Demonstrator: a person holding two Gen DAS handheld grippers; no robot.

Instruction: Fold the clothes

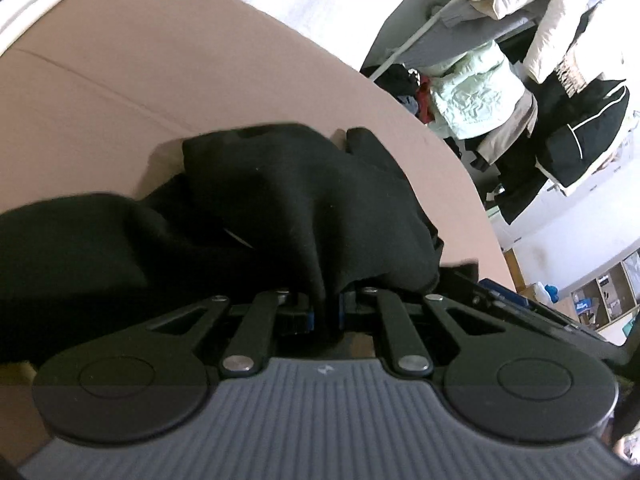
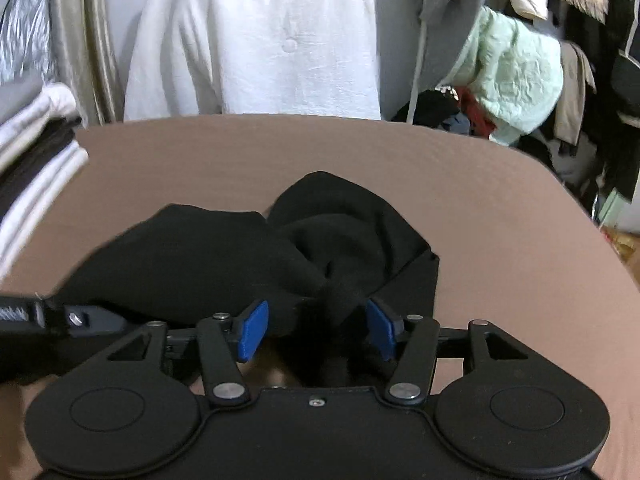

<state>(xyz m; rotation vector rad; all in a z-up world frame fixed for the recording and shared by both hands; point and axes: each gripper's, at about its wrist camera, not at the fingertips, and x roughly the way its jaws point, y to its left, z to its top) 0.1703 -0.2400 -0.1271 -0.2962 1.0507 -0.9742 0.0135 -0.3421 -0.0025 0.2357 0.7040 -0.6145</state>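
Left gripper [image 1: 327, 312] pinches a fold of the black garment [image 1: 280, 200], which lies bunched on the tan table [image 1: 120, 92]. Right gripper [image 2: 316, 330] stands spread, cloth hanging between its blue pads [image 2: 253, 330]. Folded stack [image 2: 36, 148] at 9 o'clock.

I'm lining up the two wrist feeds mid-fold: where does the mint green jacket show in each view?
Left wrist: the mint green jacket hangs upper right, beyond the brown table's curved edge.
Right wrist: the mint green jacket is again upper right, behind the table's far right corner.
Shared landmark: the black garment bunched on the table, just ahead of the fingers in both views.
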